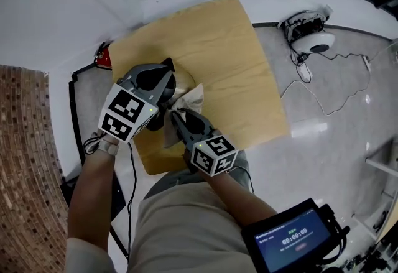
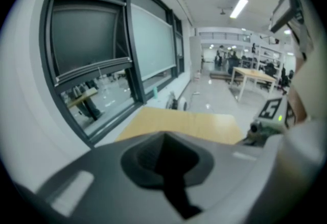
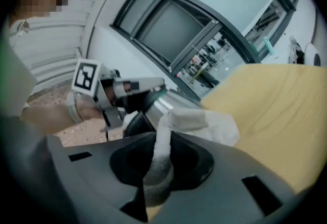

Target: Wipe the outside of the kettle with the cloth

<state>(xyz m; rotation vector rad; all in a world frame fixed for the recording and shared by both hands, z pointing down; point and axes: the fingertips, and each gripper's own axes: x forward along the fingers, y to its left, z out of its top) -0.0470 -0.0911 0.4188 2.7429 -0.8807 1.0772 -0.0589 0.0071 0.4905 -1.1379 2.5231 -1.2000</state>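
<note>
Lower centre of the head view, the right gripper (image 1: 178,121) has its 2 jaws clamped on the white cloth (image 3: 199,123). Just beyond, the left gripper's (image 1: 163,76) jaws are closed on the kettle (image 3: 161,105), which stands mid-frame on the yellow table (image 1: 236,35).

A square light-wood worktop (image 1: 249,79) stands on a glossy pale grey floor (image 1: 336,141) that mirrors the light. Tall dark-framed windows (image 2: 92,39) line the white wall (image 1: 50,10) behind it. A red-brown brick-patterned surface (image 1: 25,160) lies at the left. A white dome-shaped device (image 1: 314,41) with trailing cables sits on the floor. Long ceiling strip lights (image 2: 239,7) shine over pale tables (image 2: 253,76) far down the hall.
</note>
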